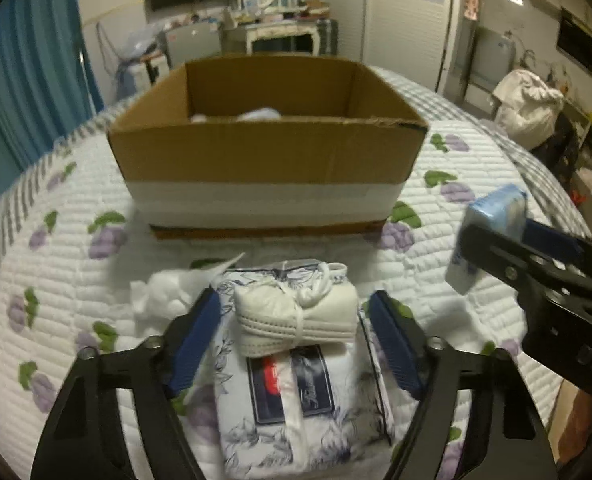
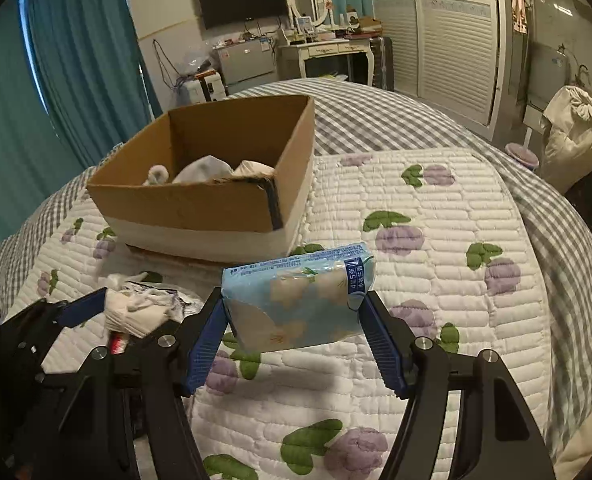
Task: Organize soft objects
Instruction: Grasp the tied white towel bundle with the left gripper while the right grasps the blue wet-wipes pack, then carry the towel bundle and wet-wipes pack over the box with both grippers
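Observation:
An open cardboard box (image 1: 255, 152) stands on the quilted bed, also in the right wrist view (image 2: 199, 204), with white soft items (image 2: 207, 170) inside. My left gripper (image 1: 296, 312) is open, its blue pads either side of a bundle of white face masks (image 1: 296, 316) lying on a floral tissue pack (image 1: 296, 408). My right gripper (image 2: 296, 316) is shut on a light-blue tissue pack (image 2: 300, 296) and holds it above the quilt; it also shows in the left wrist view (image 1: 492, 224).
A crumpled white tissue (image 1: 163, 292) lies left of the floral pack. The quilt (image 2: 436, 240) with purple flower print spreads to the right of the box. A dresser, a TV and wardrobes stand beyond the bed.

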`<state>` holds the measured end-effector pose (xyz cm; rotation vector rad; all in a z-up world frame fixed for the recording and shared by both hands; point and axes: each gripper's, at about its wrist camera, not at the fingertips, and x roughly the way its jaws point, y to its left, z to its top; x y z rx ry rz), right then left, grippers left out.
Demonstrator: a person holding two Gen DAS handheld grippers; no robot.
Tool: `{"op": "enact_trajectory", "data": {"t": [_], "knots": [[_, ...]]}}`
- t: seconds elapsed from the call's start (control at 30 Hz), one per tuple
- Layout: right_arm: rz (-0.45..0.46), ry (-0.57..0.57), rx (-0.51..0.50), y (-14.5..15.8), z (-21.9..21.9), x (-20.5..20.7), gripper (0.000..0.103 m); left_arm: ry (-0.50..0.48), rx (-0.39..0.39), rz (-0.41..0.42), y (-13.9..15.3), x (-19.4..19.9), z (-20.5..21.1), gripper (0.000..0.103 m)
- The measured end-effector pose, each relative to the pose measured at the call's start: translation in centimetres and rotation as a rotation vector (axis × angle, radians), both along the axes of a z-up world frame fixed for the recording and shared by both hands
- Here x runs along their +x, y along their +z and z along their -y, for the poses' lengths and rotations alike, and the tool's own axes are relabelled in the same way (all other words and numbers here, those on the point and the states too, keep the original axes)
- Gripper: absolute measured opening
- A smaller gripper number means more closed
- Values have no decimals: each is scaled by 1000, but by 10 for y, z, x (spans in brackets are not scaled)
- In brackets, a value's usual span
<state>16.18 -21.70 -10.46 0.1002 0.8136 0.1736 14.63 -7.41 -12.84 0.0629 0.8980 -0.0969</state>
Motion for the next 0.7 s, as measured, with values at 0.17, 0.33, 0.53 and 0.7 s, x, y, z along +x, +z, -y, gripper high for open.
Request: {"op": "enact_trajectory", "data": {"t": [0.17, 0.33, 0.53, 0.7], "knots": [[-3, -14, 2, 0, 3, -2, 67, -14, -8, -6, 0, 0, -3, 55], [27, -9, 5, 18, 0, -15, 67, -46, -33, 25, 21, -19, -6, 55], [108, 14, 1, 65, -8, -42, 66, -67, -54, 103, 68, -46, -14, 55], [175, 40, 3, 107, -15, -51, 66, -61, -62, 164, 106, -51, -29, 55]]}}
